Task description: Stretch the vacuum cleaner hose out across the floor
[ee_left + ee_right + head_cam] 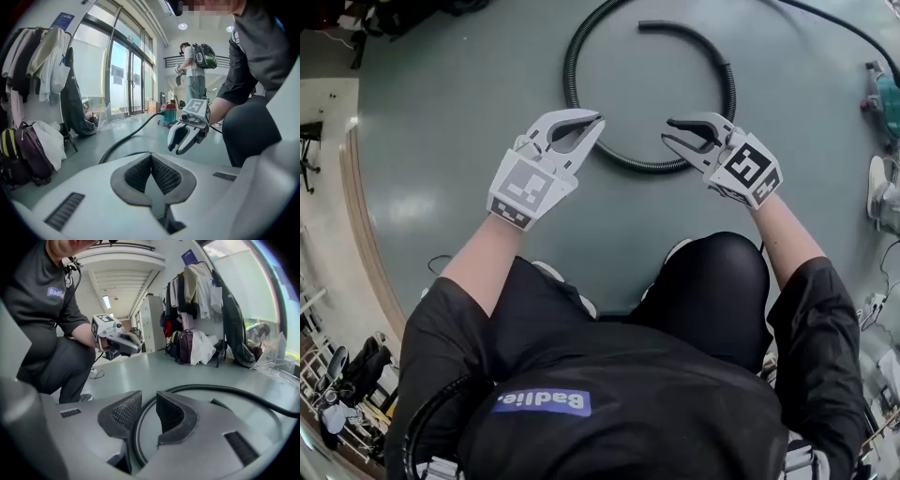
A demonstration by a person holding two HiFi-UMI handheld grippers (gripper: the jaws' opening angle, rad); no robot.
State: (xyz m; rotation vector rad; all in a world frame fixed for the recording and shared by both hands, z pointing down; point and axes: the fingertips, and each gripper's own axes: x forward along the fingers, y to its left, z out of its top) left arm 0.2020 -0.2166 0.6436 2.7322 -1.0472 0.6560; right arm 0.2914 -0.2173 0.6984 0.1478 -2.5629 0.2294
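Trouble, as I judge it, could start with the left gripper (598,121) at 11 o'clock from the person's knees. Its jaws are closed, so unless they open it can only nudge the vacuum cleaner hose (630,162), not take hold of it. The hose lies curled in a nearly full ring on the floor (469,112) at 12 o'clock, with its loose end (649,25) at the ring's own 12 o'clock. A pull at one point alone would likely drag the whole ring along instead of straightening it, and the ribbed wall might slip through a weak pinch. The right gripper (667,131), at 1 o'clock, could close beside the hose rather than around it.

The left jaws are pressed together with nothing between them. The right jaws stand partly apart. In the right gripper view the hose's curve shows through their gap, but the pads do not press on it. In the head view their tips sit near the ring's 5 o'clock arc.
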